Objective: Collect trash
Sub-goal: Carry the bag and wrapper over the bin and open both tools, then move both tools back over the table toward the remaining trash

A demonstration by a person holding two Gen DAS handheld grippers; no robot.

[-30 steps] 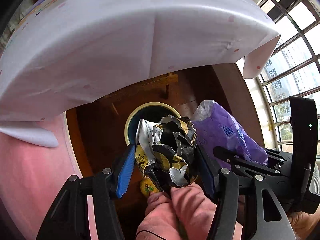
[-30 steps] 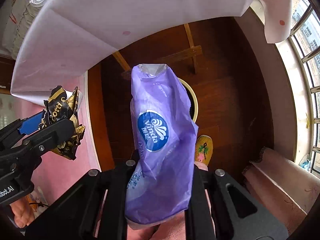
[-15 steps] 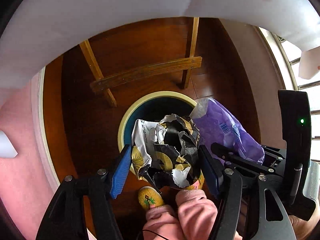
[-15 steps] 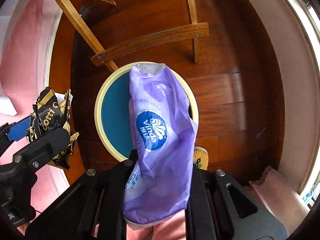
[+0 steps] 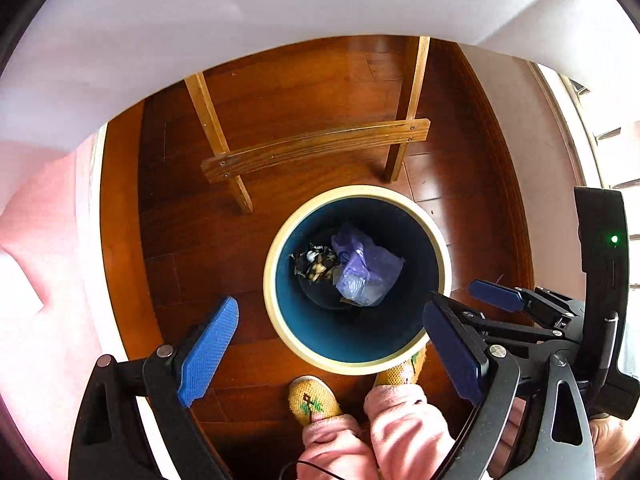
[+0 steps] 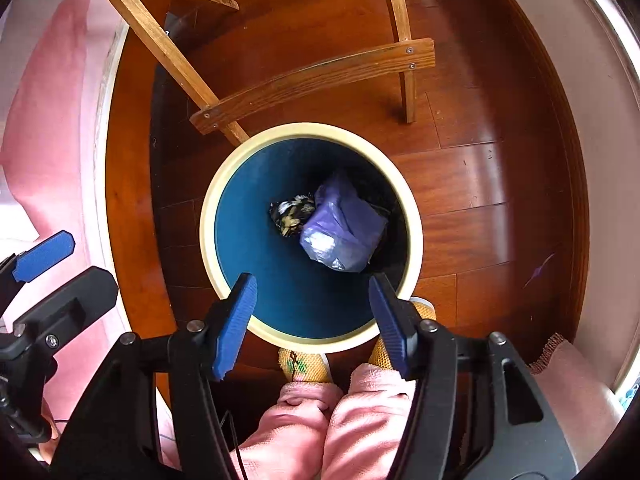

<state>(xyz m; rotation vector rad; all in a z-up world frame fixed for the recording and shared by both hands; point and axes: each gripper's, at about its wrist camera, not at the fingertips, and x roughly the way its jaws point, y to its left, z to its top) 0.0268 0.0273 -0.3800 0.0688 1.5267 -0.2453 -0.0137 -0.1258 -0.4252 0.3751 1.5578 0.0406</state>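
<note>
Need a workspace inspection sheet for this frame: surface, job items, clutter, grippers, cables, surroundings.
Surface: dark wood floor, bare where visible.
Job's things: bin with cream rim and blue inside stands on the floor; purple tissue wrapper and crumpled black-gold wrapper lie at its bottom, touching.
Clutter: nothing seen on the floor outside the bin.
Grippers: left gripper open, empty; right gripper open, empty; both above the bin's near rim.
Cables: thin black wire by the pink trouser legs.
Surroundings: wooden table legs and crossbar behind the bin, white tablecloth above, yellow slippers at the bin's near side.
</note>
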